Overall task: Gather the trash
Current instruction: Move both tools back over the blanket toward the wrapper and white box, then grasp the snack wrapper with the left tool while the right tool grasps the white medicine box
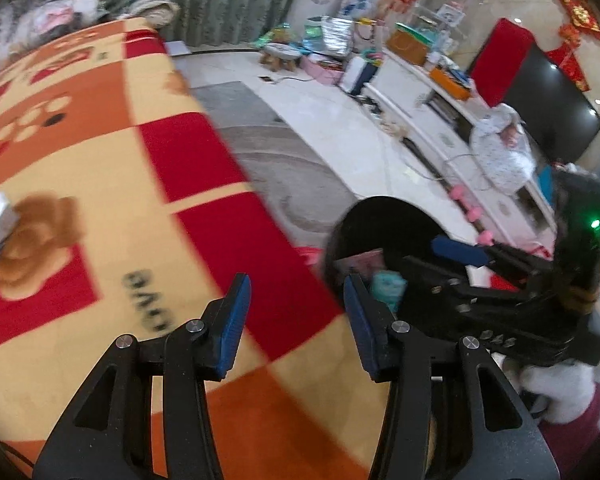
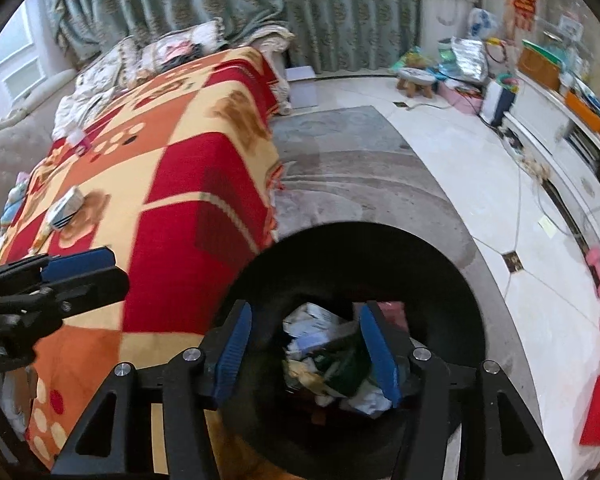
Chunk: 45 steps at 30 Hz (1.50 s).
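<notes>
Both jaws stand wide and empty. Right gripper (image 2: 306, 346) hangs directly above the bin (image 2: 440, 280). A small pack (image 2: 66, 206) lies far-left on the blanket (image 2: 188, 184), nearer the left gripper (image 1: 296, 320).

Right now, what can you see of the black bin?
The bin is round, black and open at the top, and looks like plastic. It stands on the floor right beside the blanket. Inside lies a heap of trash: crumpled paper and wrappers. The right gripper hangs open over its mouth, holding nothing.
</notes>
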{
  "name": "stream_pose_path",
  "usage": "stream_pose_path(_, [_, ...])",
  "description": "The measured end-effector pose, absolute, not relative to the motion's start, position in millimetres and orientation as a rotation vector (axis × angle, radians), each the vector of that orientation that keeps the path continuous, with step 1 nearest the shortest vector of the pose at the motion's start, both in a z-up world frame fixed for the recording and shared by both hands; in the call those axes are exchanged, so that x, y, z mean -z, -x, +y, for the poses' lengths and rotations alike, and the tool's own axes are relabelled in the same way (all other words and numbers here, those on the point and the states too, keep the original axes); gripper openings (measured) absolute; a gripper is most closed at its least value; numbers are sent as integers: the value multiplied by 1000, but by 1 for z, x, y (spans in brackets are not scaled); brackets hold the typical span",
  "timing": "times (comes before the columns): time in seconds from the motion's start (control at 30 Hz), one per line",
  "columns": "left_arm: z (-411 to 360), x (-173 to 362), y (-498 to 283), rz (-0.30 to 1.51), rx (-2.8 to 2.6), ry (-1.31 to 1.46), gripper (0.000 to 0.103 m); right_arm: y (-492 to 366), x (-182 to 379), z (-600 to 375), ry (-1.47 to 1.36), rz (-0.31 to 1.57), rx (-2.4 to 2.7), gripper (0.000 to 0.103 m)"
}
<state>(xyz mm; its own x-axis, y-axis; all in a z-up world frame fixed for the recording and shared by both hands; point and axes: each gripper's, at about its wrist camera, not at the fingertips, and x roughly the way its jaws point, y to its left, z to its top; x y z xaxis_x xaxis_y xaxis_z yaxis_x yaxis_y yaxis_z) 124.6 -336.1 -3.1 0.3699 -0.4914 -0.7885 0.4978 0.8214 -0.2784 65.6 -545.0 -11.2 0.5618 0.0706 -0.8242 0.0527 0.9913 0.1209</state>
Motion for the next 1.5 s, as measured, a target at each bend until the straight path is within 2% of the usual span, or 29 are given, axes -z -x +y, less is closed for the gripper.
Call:
stream_pose_path(0.1, [-303, 2, -126, 1001, 578, -2, 47, -75, 7, -523, -121, 974, -57, 62])
stream_pose_path(0.27, [-236, 1, -134, 982, 451, -1, 47, -94, 6, -472, -80, 988, -160, 64])
stream_pose_path(0.6, [-83, 15, -164, 988, 163, 23, 47, -146, 6, -342, 2, 983, -441, 75])
stream_pose_path(0.73, [-47, 21, -175, 999, 125, 52, 52, -174, 0, -292, 29, 944, -549, 81])
stream_pose_path(1.0, [-19, 25, -182, 1020, 156, 66, 53, -238, 3, -217, 177, 939, -665, 91])
stream_pose_path(1.3, [-34, 26, -194, 1028, 210, 24, 54, -266, 33, -194, 280, 1029, -668, 91])
stream_pose_path(1.37, [-42, 29, -200, 1024, 218, -6, 54, -267, 38, -198, 273, 1035, -649, 84])
stream_pose_path(1.4, [-47, 31, -203, 1027, 220, -30, 54, -265, 37, -203, 251, 1024, -648, 72])
stream_pose_path(1.5, [-56, 38, -215, 1036, 197, -76, 54, -259, 27, -220, 198, 977, -626, 72])
